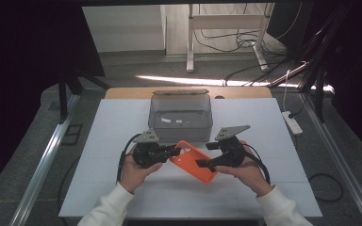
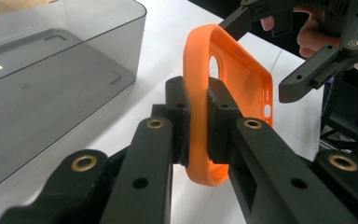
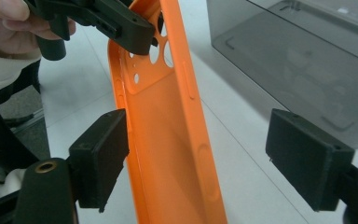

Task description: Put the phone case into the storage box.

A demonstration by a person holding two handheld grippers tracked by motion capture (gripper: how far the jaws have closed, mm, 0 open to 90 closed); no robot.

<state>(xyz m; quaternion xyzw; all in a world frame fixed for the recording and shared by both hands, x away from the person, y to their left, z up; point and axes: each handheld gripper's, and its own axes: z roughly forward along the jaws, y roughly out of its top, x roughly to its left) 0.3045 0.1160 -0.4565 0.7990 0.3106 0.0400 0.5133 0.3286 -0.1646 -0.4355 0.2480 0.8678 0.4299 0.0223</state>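
Observation:
An orange phone case (image 1: 193, 162) hangs just above the white mat, in front of a grey see-through box (image 1: 180, 115). My left gripper (image 1: 174, 151) is shut on the case's camera-hole end; in the left gripper view its jaws (image 2: 196, 116) pinch the case's rim (image 2: 242, 79). My right gripper (image 1: 205, 155) is open and straddles the other end. In the right gripper view the case (image 3: 168, 130) runs up between the spread pads (image 3: 100, 158), nearer the left one, and the left gripper (image 3: 121, 23) holds its far end.
The box (image 2: 51, 84) stands open-topped at the mat's far middle, close behind the case. The white mat (image 1: 122, 122) has bare room left, right and in front. A power strip (image 1: 292, 122) lies off the table's right edge. Desk legs and cables are farther back.

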